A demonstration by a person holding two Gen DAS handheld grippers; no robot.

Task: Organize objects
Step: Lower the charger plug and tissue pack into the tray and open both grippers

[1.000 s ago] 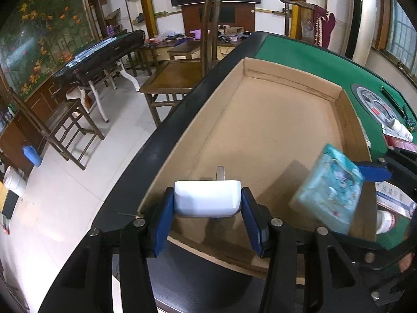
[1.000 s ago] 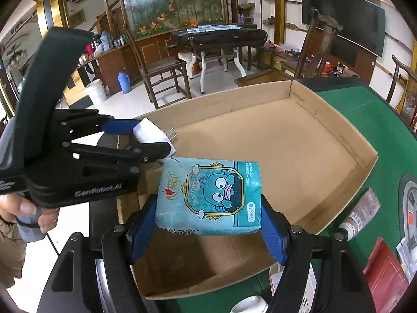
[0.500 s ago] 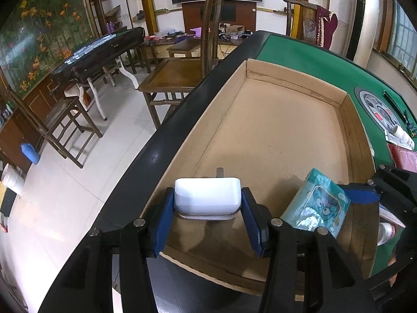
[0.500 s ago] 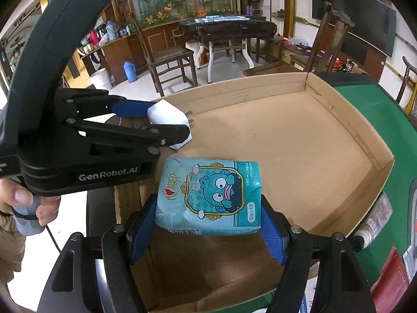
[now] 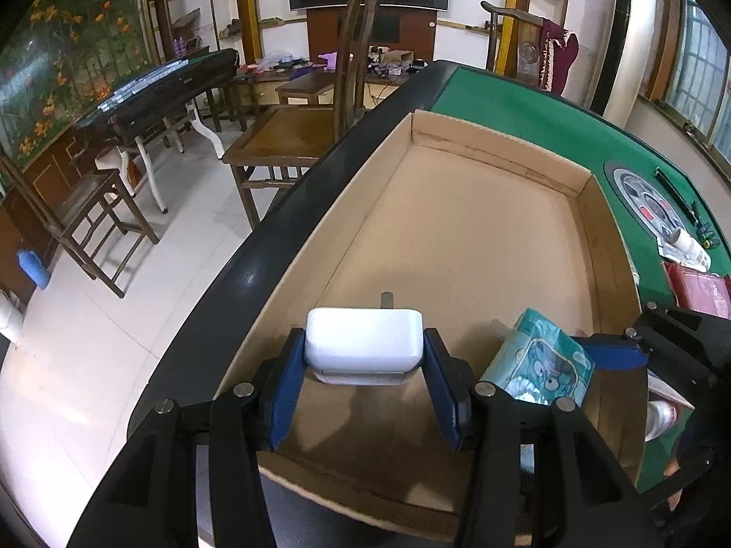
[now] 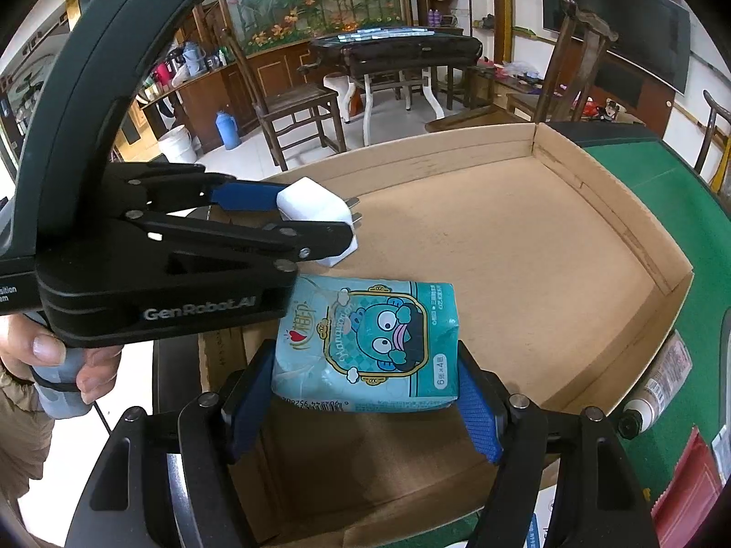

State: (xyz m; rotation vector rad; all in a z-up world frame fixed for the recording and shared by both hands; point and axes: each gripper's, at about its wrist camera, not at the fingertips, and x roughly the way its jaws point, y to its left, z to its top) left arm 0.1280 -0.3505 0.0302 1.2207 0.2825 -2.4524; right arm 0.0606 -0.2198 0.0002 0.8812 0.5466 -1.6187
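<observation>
A white charger plug (image 5: 363,333) sits between the blue pads of my left gripper (image 5: 364,358), which is shut on it. It hangs low over the near end of a shallow cardboard box (image 5: 589,210). My right gripper (image 6: 365,367) is shut on a teal tissue pack (image 6: 365,338) with a cartoon face, held over the same end of the box (image 6: 617,210). In the right wrist view the left gripper (image 6: 326,228) reaches in from the left with the charger (image 6: 313,205), prongs pointing into the box. The tissue pack (image 5: 539,365) shows just right of the charger.
The box lies on a green-topped table (image 5: 525,105) with a black rim. A tube (image 6: 658,383) and a red packet (image 6: 680,479) lie right of the box. A wooden chair (image 5: 292,137) stands beyond the rim. A person's hand (image 6: 50,351) grips the left handle.
In the left wrist view the tissue pack has sunk lower and drawn nearer the charger. In the right wrist view the left gripper looms closer. Both grips hold as before.
</observation>
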